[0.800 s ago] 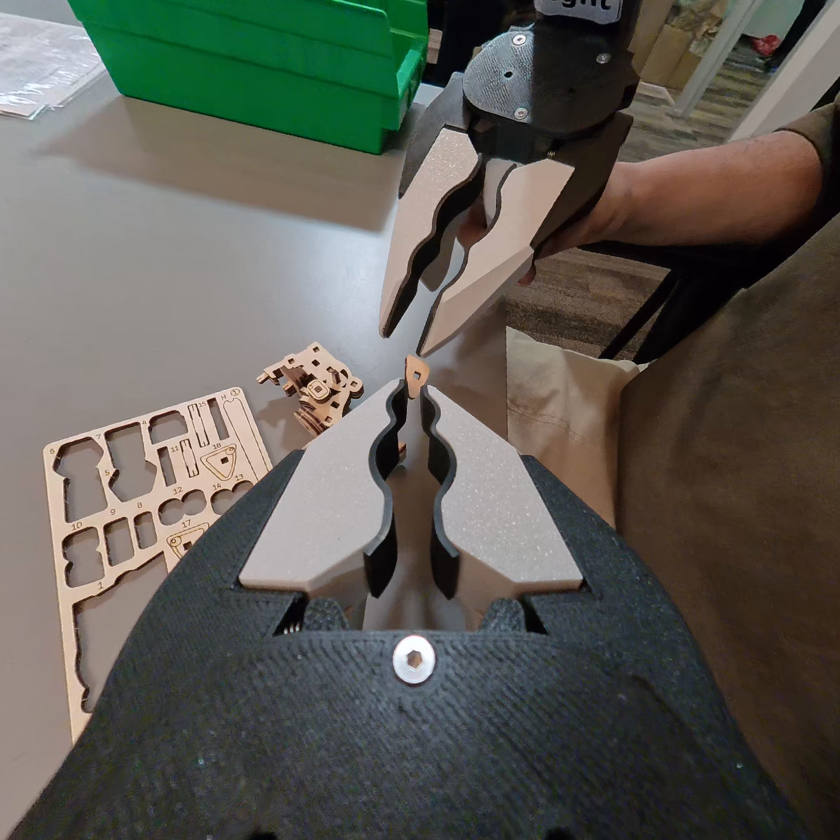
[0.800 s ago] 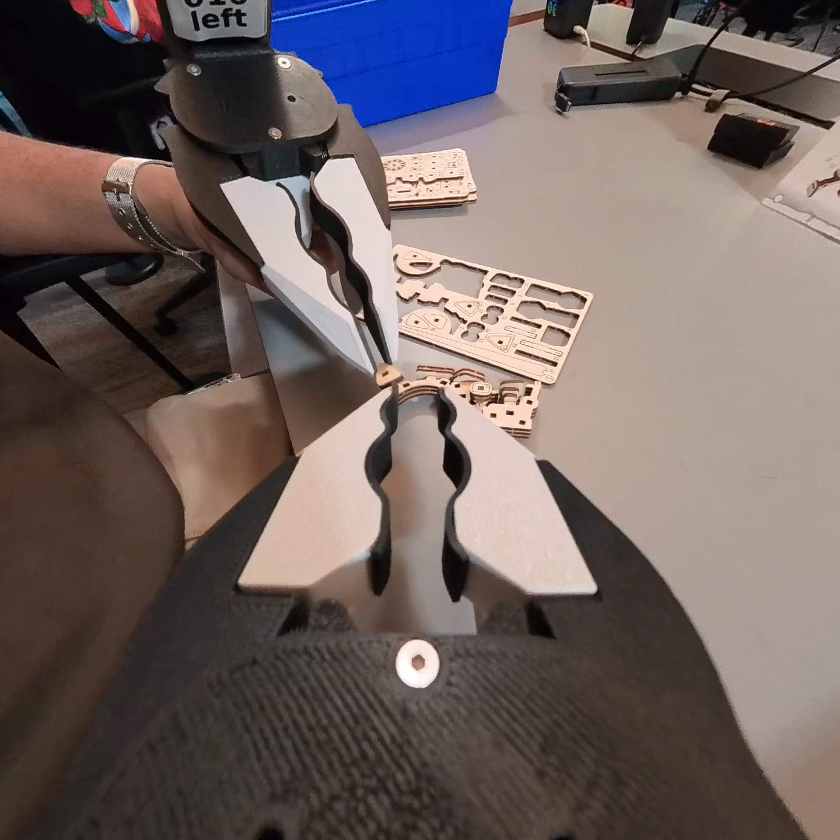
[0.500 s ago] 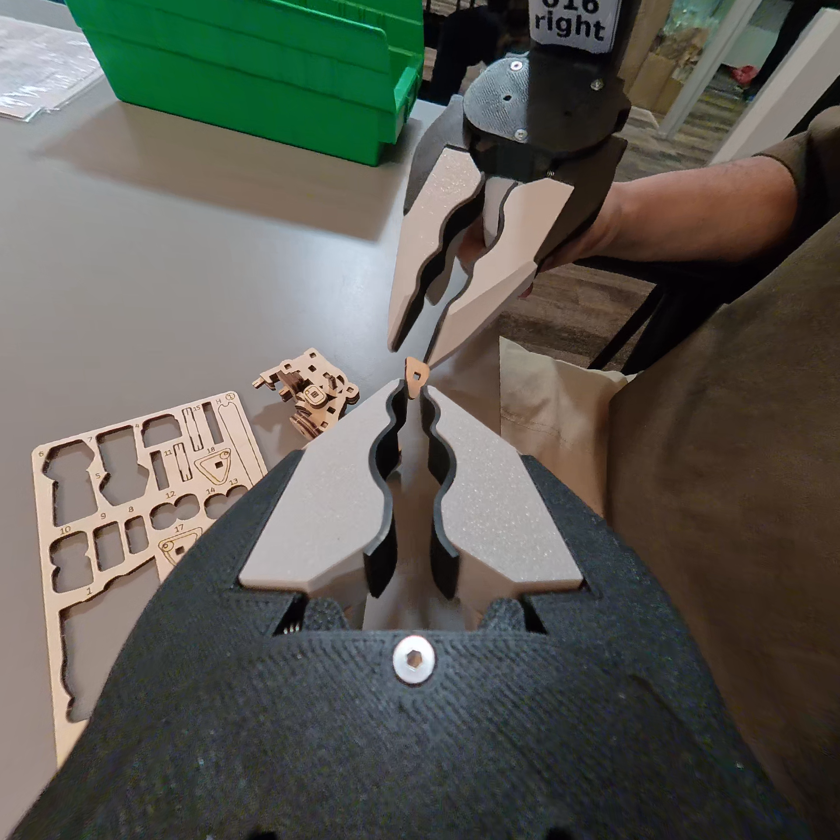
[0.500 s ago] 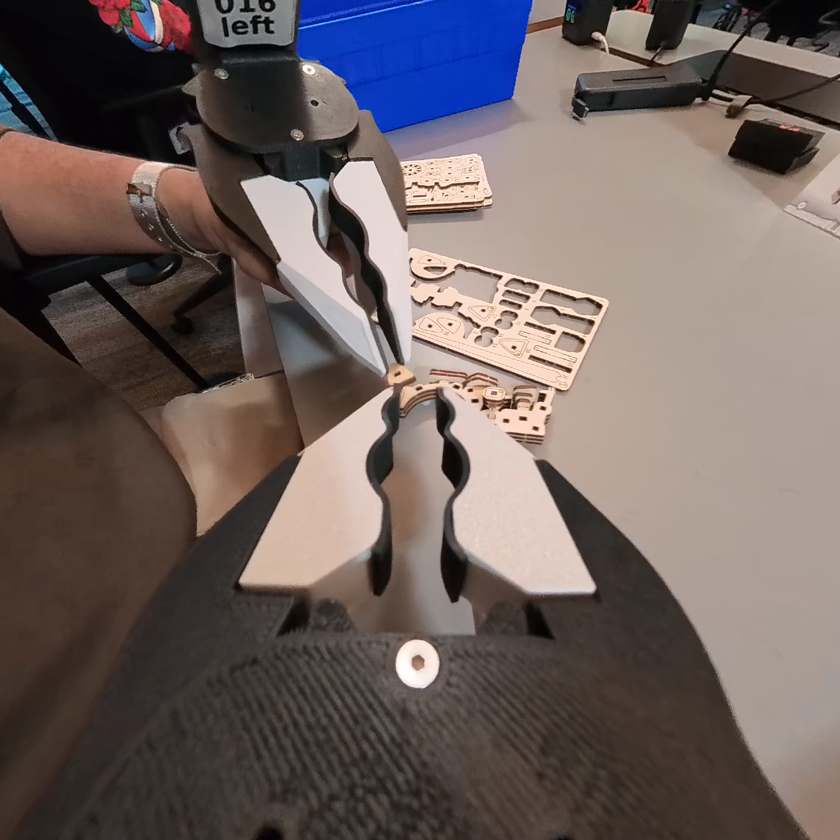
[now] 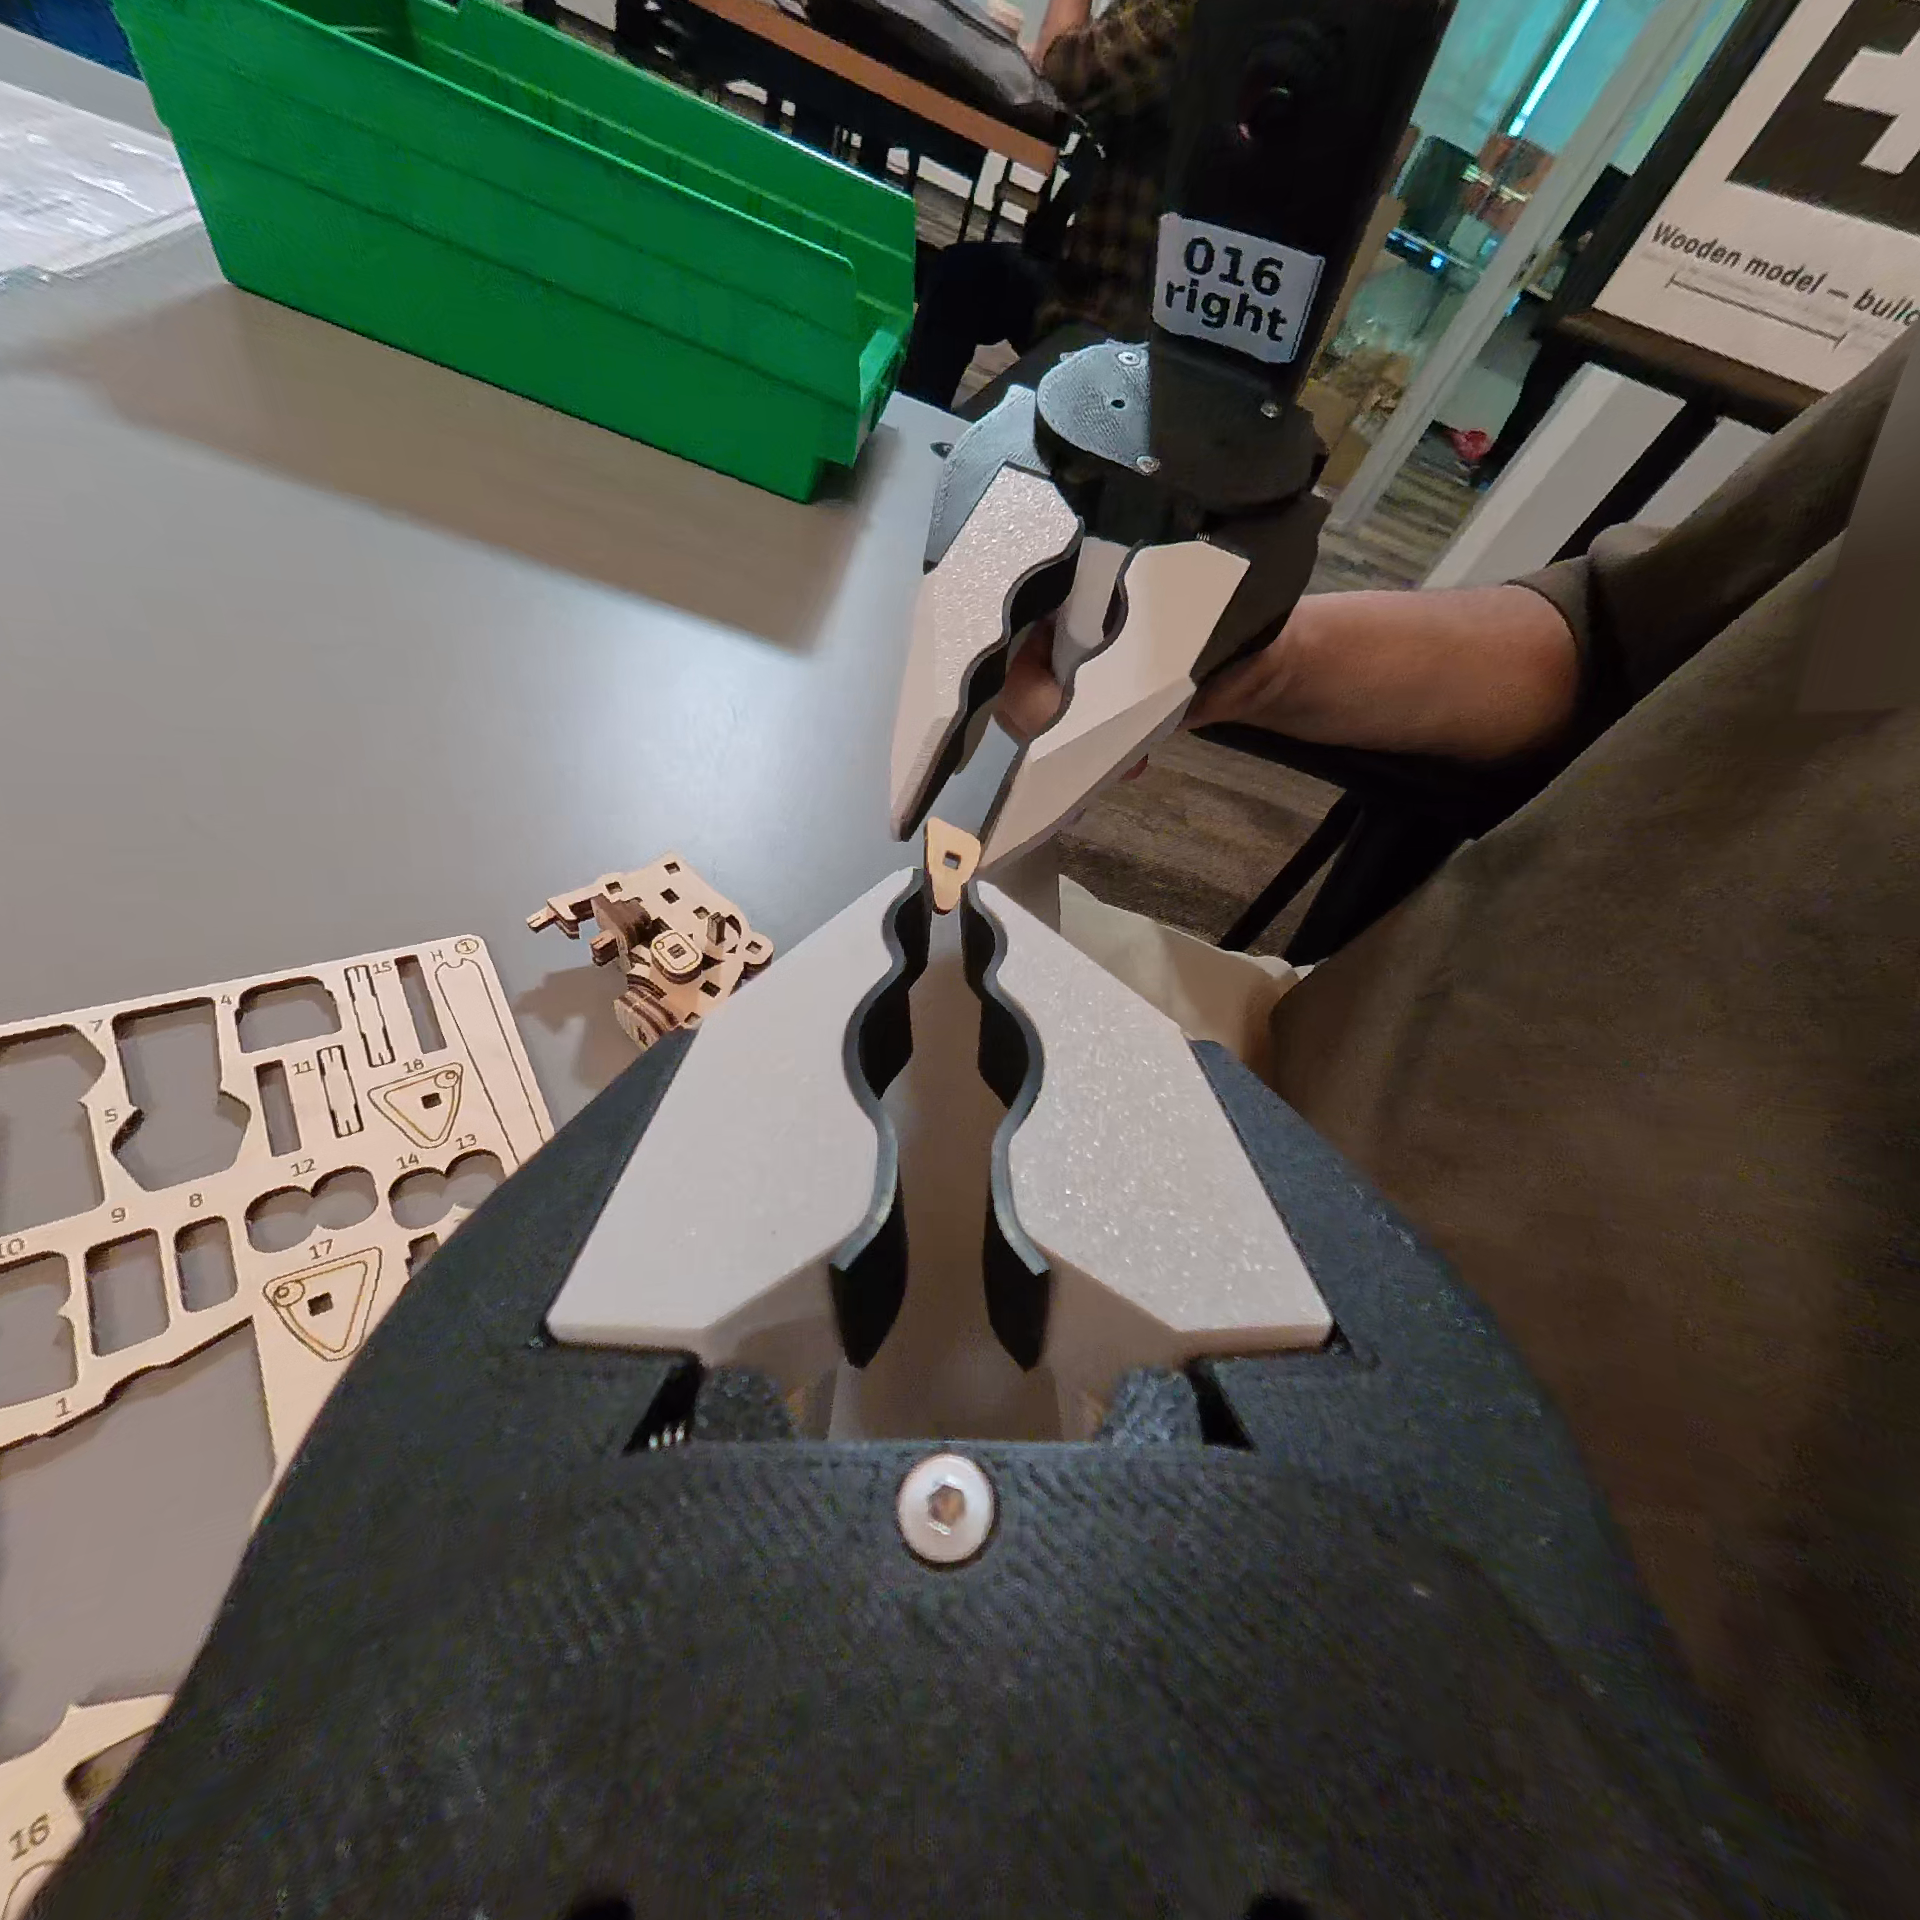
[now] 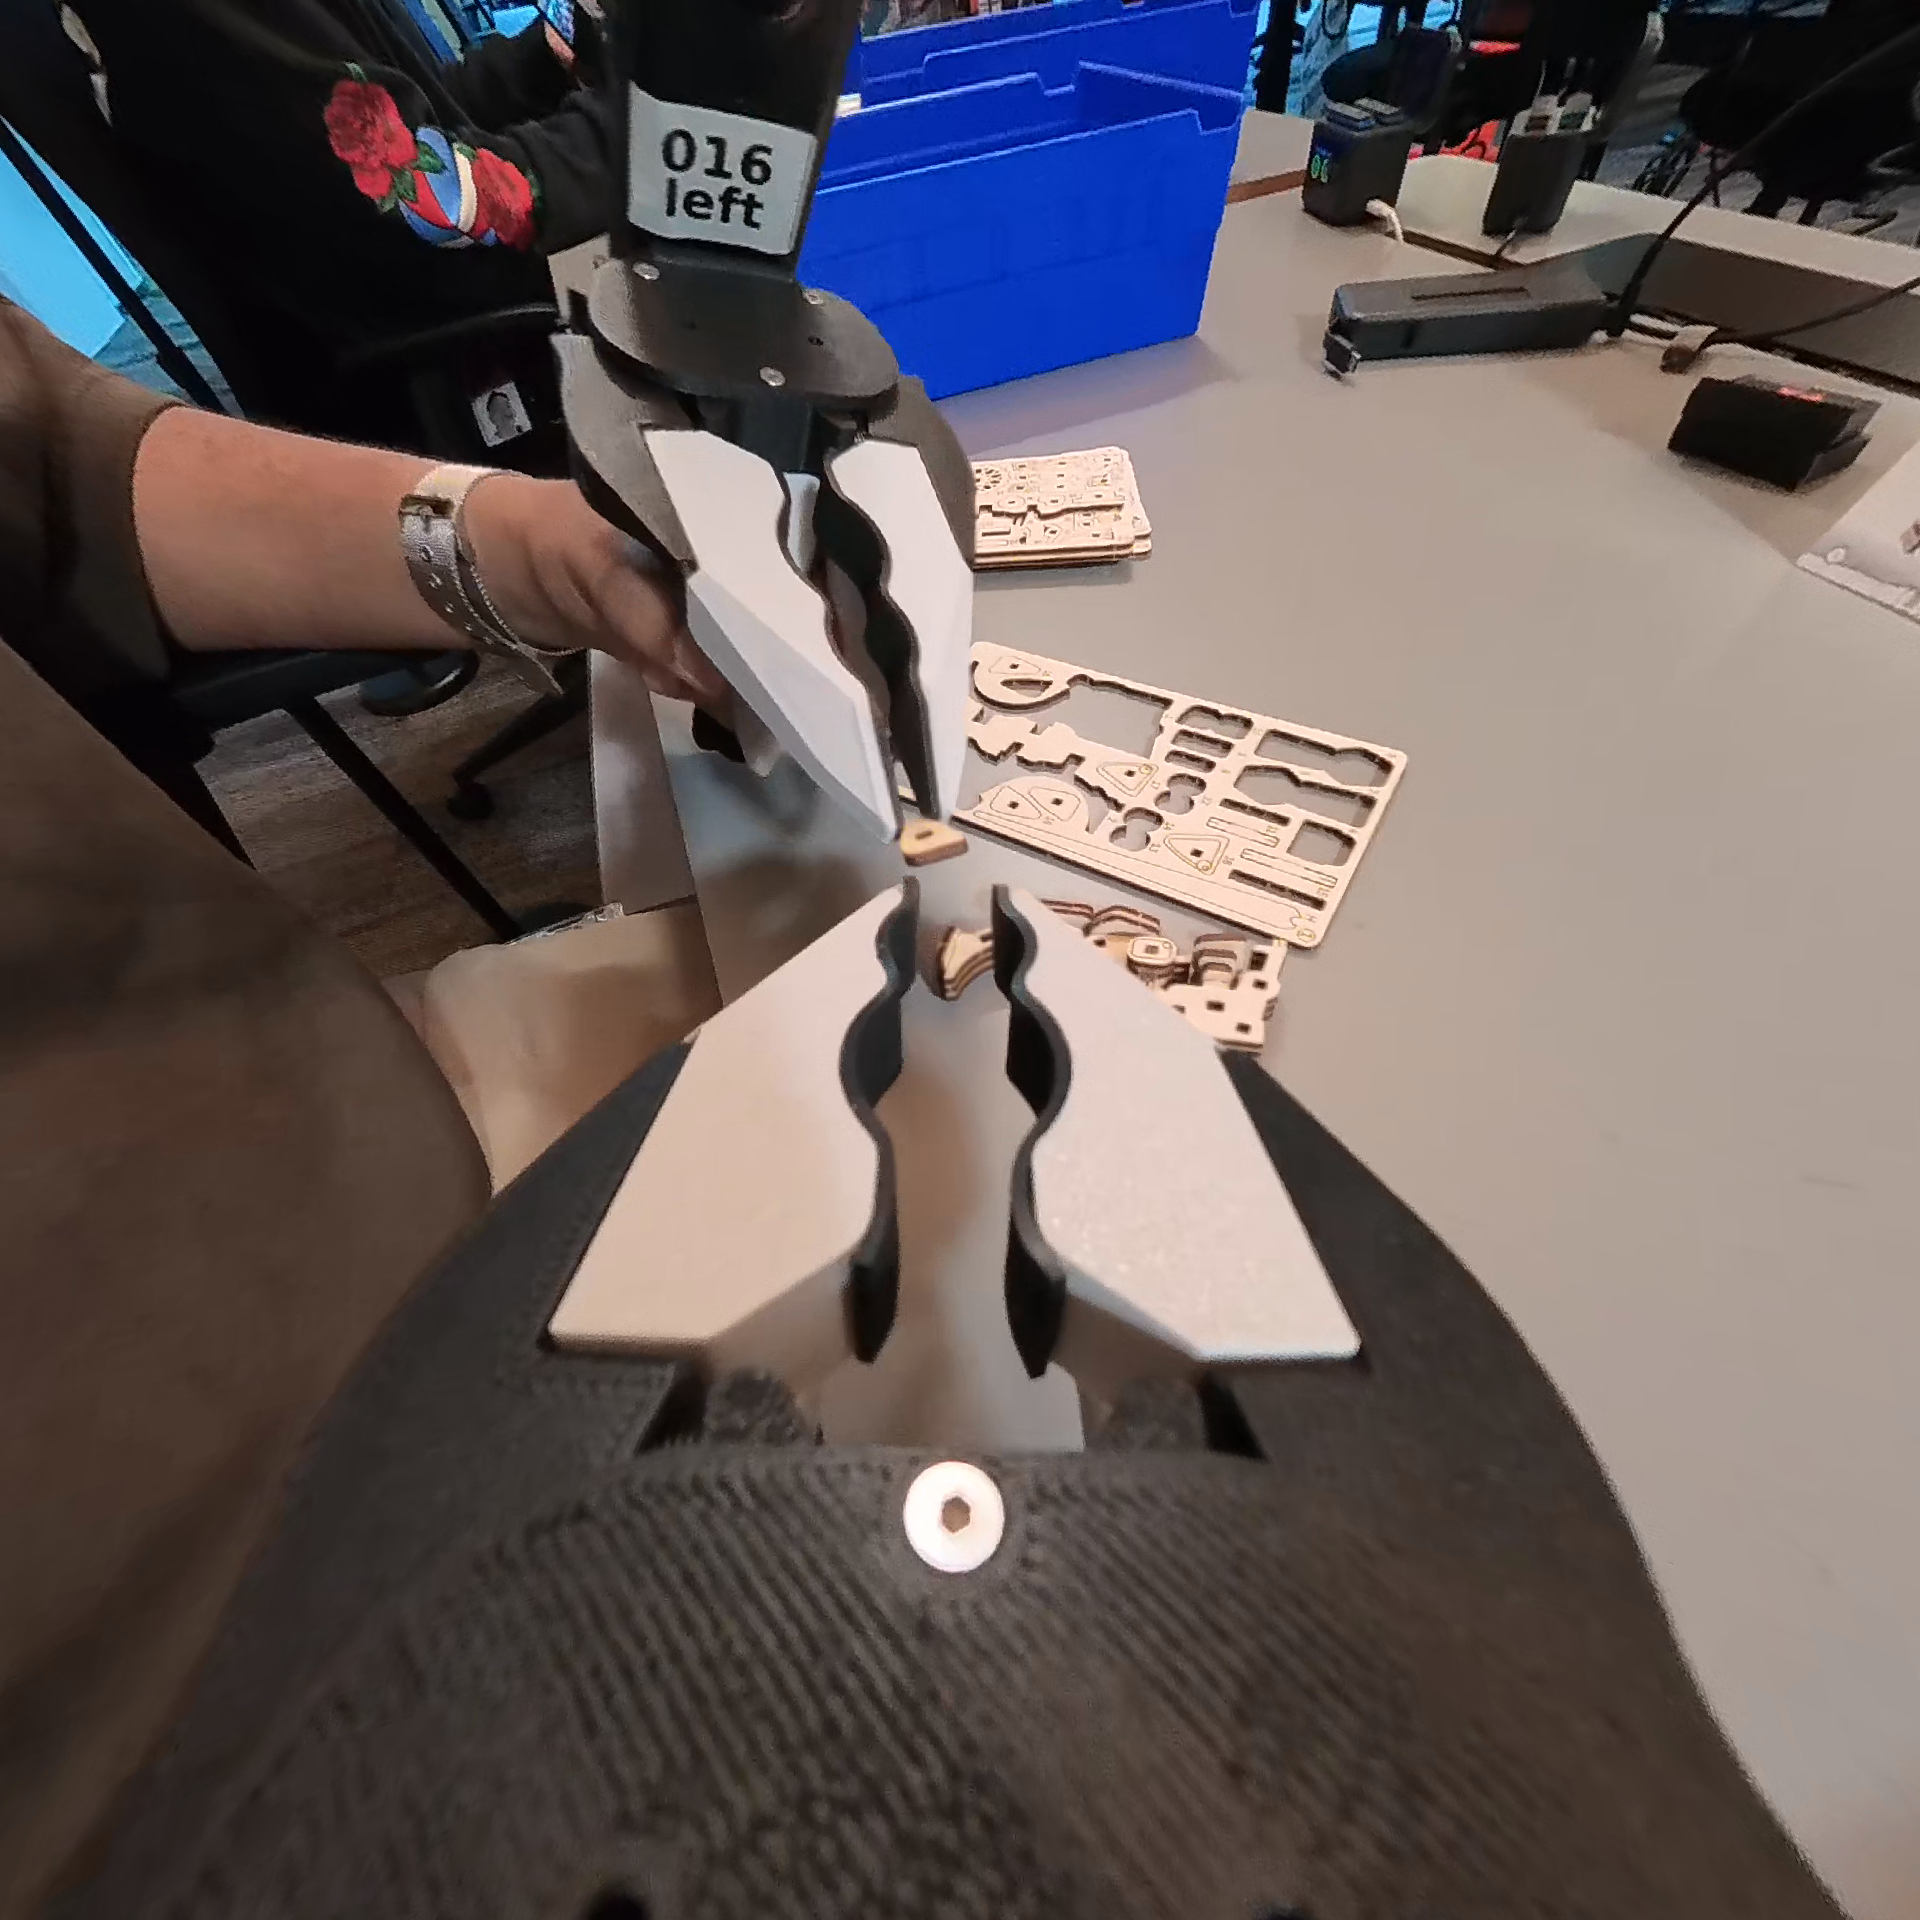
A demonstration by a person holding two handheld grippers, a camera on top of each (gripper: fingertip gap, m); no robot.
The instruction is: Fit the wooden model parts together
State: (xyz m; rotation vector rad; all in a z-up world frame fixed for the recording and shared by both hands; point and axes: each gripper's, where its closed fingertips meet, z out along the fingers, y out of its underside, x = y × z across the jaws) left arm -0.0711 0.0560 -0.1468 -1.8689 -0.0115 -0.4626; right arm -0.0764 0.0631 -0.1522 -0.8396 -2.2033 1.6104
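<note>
The left claw (image 5: 943, 902) is pinching a small wooden piece (image 5: 951, 858) (rounded triangle, square hole) above the tabletop (image 5: 416, 644) edge. The right claw (image 5: 951, 826) is hovering at it, tips slightly apart, empty. The part-built model (image 5: 660, 961) is lying beside the cut-out sheet (image 5: 208, 1143).

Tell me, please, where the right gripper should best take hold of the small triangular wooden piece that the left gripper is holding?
Probably by its free wide end, around the square hole. The small triangular piece stands edge-up, its narrow tip pinched in the left gripper. The right gripper, open, should come from directly opposite, one of its fingers on each flat face.
</note>
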